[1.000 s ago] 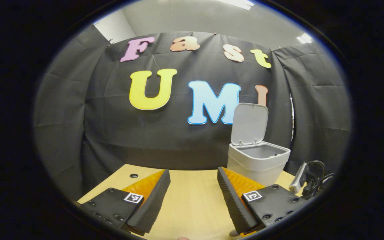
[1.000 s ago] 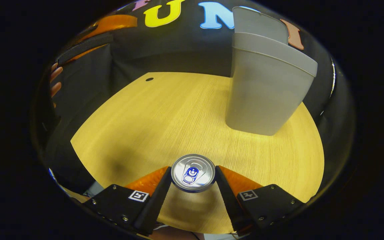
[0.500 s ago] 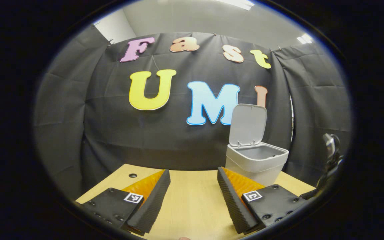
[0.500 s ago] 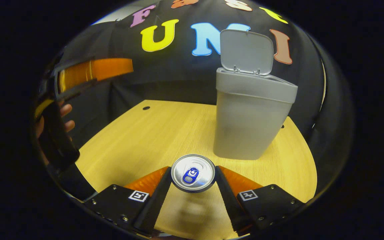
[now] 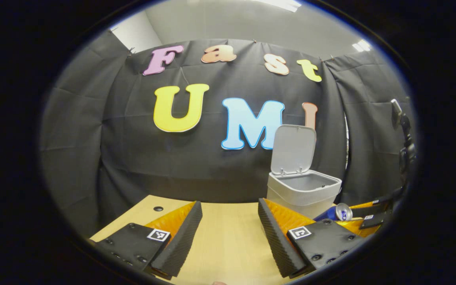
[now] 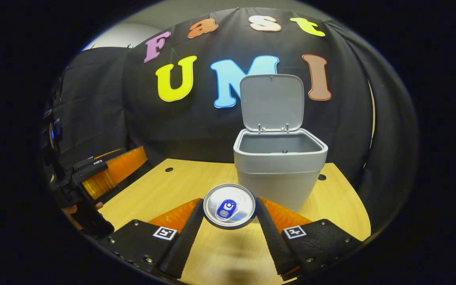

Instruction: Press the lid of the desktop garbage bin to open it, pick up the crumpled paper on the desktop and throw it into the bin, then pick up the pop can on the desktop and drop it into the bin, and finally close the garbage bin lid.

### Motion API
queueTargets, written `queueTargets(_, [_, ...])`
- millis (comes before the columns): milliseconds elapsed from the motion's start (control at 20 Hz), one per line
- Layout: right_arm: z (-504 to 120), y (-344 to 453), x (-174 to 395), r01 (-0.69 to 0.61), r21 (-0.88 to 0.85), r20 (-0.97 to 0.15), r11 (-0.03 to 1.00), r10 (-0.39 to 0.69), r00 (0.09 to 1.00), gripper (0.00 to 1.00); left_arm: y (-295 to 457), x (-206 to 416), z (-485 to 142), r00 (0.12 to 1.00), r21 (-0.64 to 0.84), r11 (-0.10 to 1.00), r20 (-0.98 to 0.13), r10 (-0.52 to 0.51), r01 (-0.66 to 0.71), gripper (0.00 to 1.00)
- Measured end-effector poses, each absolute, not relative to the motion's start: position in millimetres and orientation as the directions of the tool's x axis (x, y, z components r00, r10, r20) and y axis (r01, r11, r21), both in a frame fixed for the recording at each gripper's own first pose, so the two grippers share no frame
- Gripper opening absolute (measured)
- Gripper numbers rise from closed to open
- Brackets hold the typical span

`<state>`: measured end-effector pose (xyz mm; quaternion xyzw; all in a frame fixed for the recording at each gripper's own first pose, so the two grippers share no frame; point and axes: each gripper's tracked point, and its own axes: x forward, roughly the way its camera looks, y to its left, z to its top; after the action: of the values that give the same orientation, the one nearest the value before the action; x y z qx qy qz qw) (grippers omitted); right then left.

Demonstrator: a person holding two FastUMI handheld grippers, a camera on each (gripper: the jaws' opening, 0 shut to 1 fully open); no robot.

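The right hand-held gripper (image 6: pixel 228 215) pinches the can (image 6: pixel 229 205) between its two fingers, one pressing each side. In the right gripper view the can's top faces the camera, so its long axis runs along the fingers and points forward, toward the bin (image 6: pixel 280 168). The can hangs clear of the desk (image 6: pixel 342 206), lifted above the wood.

The bin stands straight ahead of the held can and a little to its right, near the back of the desk, in front of the black cloth wall. Its lid (image 6: pixel 272 102) is raised upright behind the opening, so the mouth is free. The rim sits above the can in this view, so by my judgement the can needs to rise and go forward before it can drop in; how far, I cannot tell.

The left hand-held gripper (image 5: pixel 228 233) is spread wide with nothing between its fingers, held low over the desk. From its own view the bin (image 5: pixel 303 192) is ahead and to the right, with the can (image 5: pixel 337 213) just beside the bin's base on the right. The right one is plainly nearer the bin. No crumpled paper lies on the visible desk; the bin's inside is too shaded to tell.
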<state>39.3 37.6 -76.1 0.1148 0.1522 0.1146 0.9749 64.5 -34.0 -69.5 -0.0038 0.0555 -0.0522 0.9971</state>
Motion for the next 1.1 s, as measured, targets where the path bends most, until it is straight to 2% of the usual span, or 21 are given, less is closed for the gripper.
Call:
queueTargets(400, [-24.7,25.2,53.3,-0.2,0.274,-0.126,0.941,0.241,0.962,0.83,-35.9,62.3,-69.2,0.988,-0.027,0.995,-0.113,-0.104,0.101,0.93])
queueTargets(500, [-11.2,20.4,60.2,-0.197,0.258,-0.08,0.946,0.224,0.971,0.82,-34.8,62.3,-69.3,0.989,-0.025,0.995,-0.111,-0.1,0.098,0.95])
queueTargets(750, [18.4,5.0,77.8,-0.163,0.209,0.015,0.964,0.163,0.986,0.82,-33.6,61.1,-66.6,0.99,-0.02,0.996,-0.106,-0.091,0.089,0.93])
queueTargets(950, [31.2,-7.8,99.6,-0.115,0.152,0.058,0.982,0.107,0.993,0.82,-32.5,59.5,-64.7,0.991,-0.026,0.997,-0.102,-0.081,0.079,0.95])
queueTargets(1100, [24.1,-7.7,120.1,-0.09,0.096,0.037,0.991,0.086,0.996,0.82,-31.6,58.0,-64.3,0.992,-0.026,0.997,-0.103,-0.075,0.073,0.95])
